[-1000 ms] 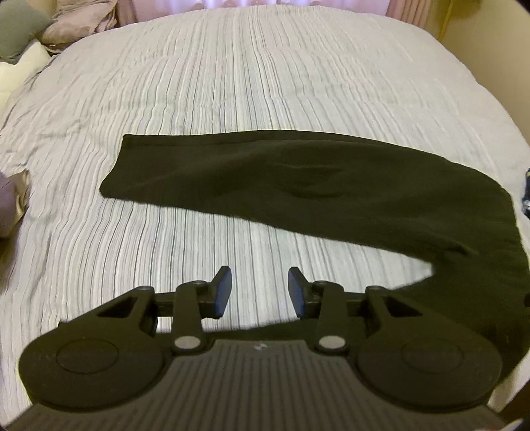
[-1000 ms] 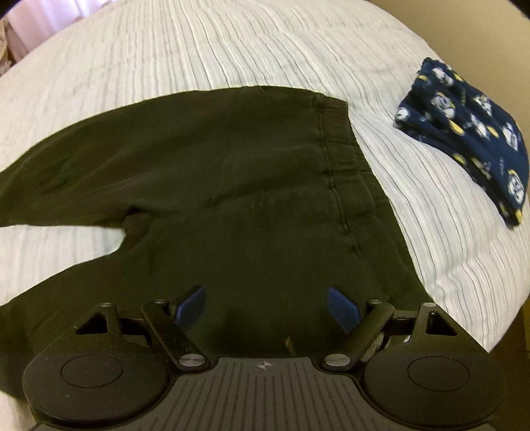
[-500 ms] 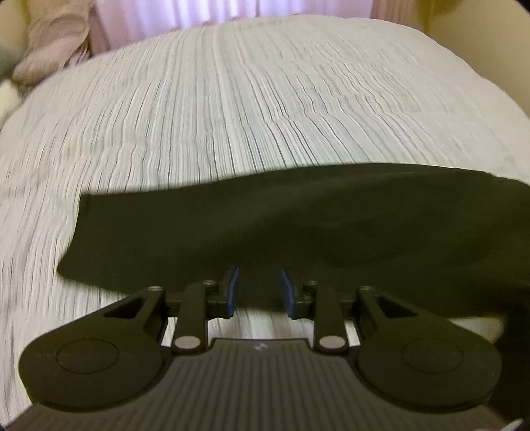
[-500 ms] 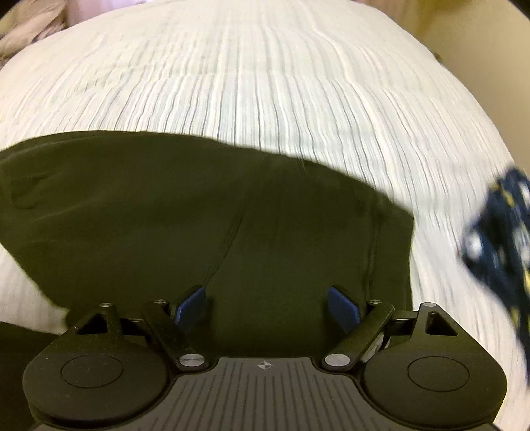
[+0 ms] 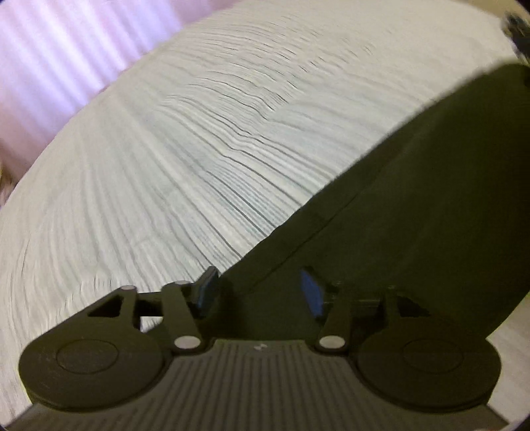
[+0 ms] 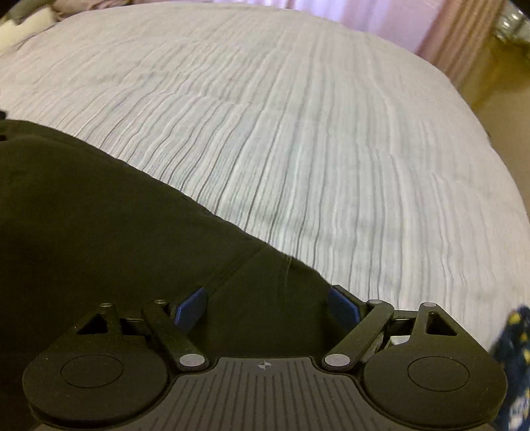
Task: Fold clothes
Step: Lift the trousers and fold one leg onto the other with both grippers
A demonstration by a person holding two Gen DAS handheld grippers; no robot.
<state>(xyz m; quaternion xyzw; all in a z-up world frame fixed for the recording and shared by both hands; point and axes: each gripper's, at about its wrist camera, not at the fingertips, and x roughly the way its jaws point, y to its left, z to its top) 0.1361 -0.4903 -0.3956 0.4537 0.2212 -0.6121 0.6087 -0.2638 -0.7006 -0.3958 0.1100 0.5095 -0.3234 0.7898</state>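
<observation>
A dark olive garment (image 5: 414, 199) lies flat on a pale striped bedspread (image 5: 165, 165). In the left wrist view it fills the lower right, with a seam running diagonally toward my left gripper (image 5: 260, 291). That gripper is open, and the garment's edge lies under the gap between its blue pads. In the right wrist view the same garment (image 6: 99, 215) covers the lower left. My right gripper (image 6: 265, 306) is wide open just above a corner of the cloth and holds nothing. The left wrist view is motion-blurred.
The bedspread (image 6: 298, 132) stretches far beyond the garment. A navy patterned cloth (image 6: 510, 364) lies at the bed's right edge. Pink curtains (image 5: 49, 49) hang behind the bed. Pillows (image 6: 20, 30) sit at the far left corner.
The left gripper's jaws have spread wider than half a second ago. Both cameras have swung, so the garment now sits low right in the left view and low left in the right view.
</observation>
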